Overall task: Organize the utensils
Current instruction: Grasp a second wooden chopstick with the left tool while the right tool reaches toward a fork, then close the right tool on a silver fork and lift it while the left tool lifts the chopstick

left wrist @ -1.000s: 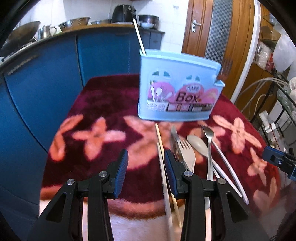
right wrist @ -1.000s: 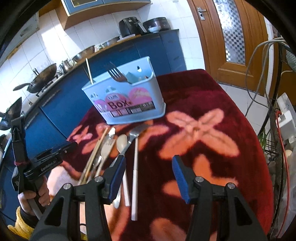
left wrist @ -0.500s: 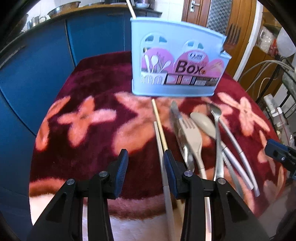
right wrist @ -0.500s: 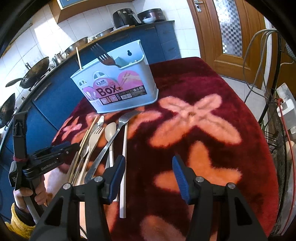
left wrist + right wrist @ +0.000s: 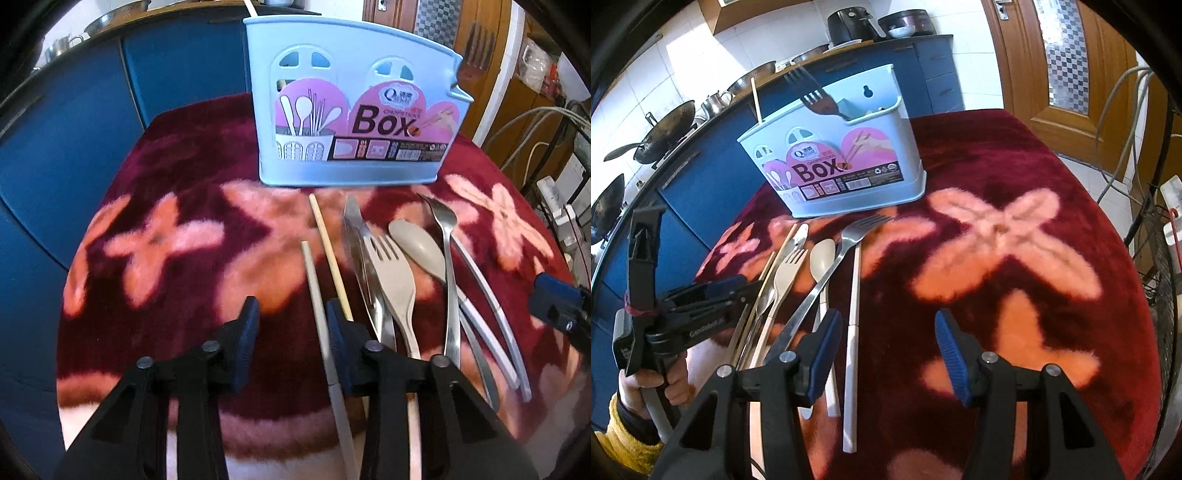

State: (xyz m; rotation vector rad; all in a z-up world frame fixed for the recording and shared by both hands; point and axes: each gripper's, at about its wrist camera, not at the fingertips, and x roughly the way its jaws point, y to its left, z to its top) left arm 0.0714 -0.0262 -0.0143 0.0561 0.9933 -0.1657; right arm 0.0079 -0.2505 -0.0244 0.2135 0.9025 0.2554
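Observation:
A pale blue utensil box (image 5: 351, 122) (image 5: 842, 170) stands on the dark red flowered table cover, with a metal fork (image 5: 812, 96) and a wooden chopstick (image 5: 755, 96) upright in it. In front lie a grey chopstick (image 5: 314, 295), a wooden chopstick (image 5: 330, 254), a knife (image 5: 354, 229), a beige fork (image 5: 391, 269), a beige spoon (image 5: 417, 247) and a metal fork (image 5: 443, 229). My left gripper (image 5: 291, 310) (image 5: 713, 295) hangs low over the grey chopstick, jaws closing, pads not touching it. My right gripper (image 5: 886, 325) is open above a white chopstick (image 5: 854, 314).
Blue kitchen cabinets (image 5: 74, 129) run along the left and back, with woks (image 5: 665, 129) and pots on the counter. A wire rack and cables (image 5: 1160, 258) stand off the table's right edge. A hand in a yellow sleeve (image 5: 639, 398) holds the left gripper.
The left gripper has sunk toward the table and shifted so the grey chopstick now lies between its fingers, and its jaws have narrowed. The right gripper has come lower over the utensils.

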